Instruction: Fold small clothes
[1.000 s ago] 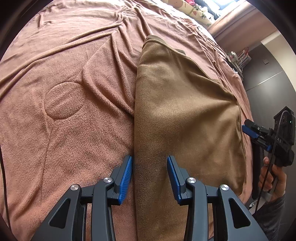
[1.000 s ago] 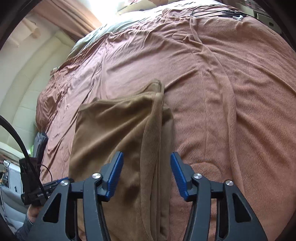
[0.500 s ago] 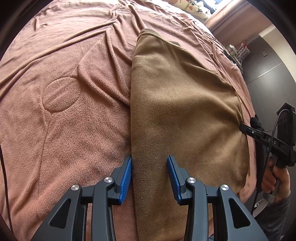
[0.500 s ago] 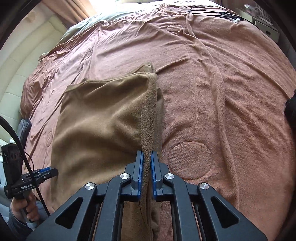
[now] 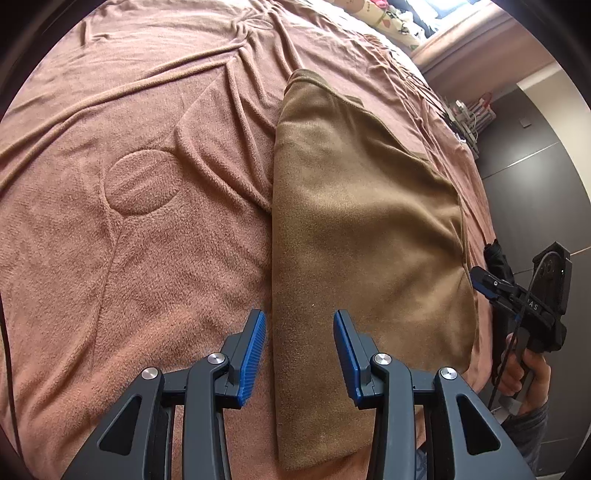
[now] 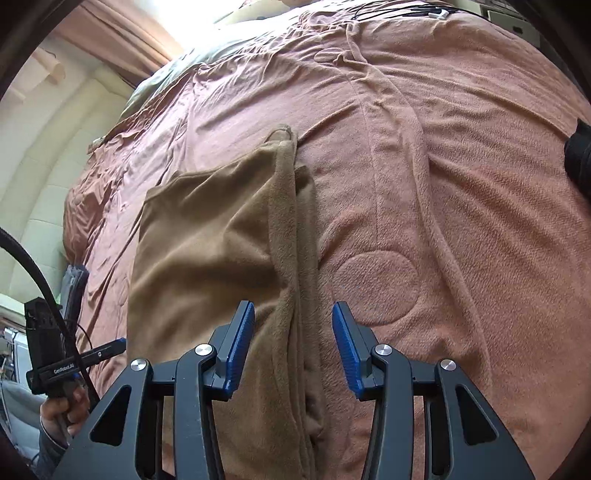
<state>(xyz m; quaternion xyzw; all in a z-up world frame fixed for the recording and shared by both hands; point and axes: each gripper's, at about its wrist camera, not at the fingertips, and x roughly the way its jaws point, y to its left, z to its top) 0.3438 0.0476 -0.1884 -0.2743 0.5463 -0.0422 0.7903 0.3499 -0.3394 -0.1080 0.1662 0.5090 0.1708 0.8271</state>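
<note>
A folded tan fleece cloth [image 5: 362, 229] lies flat on the bed. My left gripper [image 5: 299, 350] hovers open over the cloth's near left corner, with the folded edge below the gap and the pads off it. In the right wrist view the same cloth [image 6: 207, 258] shows its stacked layered edge on the right side. My right gripper [image 6: 293, 347] hangs over that edge with its jaws opening; the edge runs under the gap, untouched by the pads. Each gripper also shows in the other's view: the right gripper [image 5: 487, 286] and the left gripper [image 6: 110, 347].
A wrinkled pinkish-brown blanket [image 5: 129, 258] covers the whole bed. A dark object [image 6: 580, 155] lies at its right edge, and cables [image 6: 399, 11] at the far end. A padded cream wall [image 6: 37, 166] and dark cabinet doors [image 5: 535, 166] flank the bed. A hand [image 5: 528, 373] grips the right handle.
My right gripper closed over the cloth's layered edge half a second ago and now stands apart again, slightly drawn back. The left gripper stayed open in place.
</note>
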